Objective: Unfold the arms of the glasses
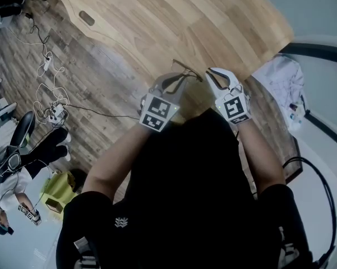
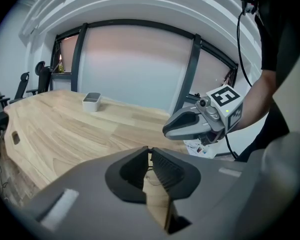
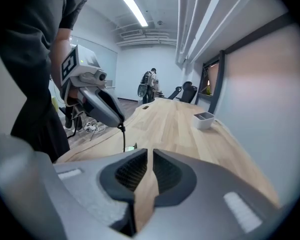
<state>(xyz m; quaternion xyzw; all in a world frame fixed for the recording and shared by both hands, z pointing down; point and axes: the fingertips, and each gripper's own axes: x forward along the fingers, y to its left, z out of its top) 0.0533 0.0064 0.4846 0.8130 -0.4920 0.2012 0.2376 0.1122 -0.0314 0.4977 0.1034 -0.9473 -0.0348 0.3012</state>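
Note:
The thin-framed glasses [image 1: 186,70] hang just above the near edge of the wooden table [image 1: 174,15]. My left gripper [image 1: 176,80] is shut on them. In the left gripper view its tips [image 2: 149,151] pinch a thin wire part. In the right gripper view a dark arm of the glasses [image 3: 124,139] dangles from the left gripper [image 3: 121,121]. My right gripper [image 1: 213,74] hovers just to the right of the glasses, apart from them. Its jaws [image 3: 150,151] are shut with nothing between them. The right gripper [image 2: 172,130] also shows in the left gripper view.
A small grey tray [image 2: 92,101] [image 3: 204,119] stands far back on the table. The tabletop has a cable slot [image 1: 86,18]. Cables and a power strip [image 1: 50,94] lie on the floor at left. A white bundle [image 1: 283,83] sits at right. A person [image 3: 149,86] stands far off.

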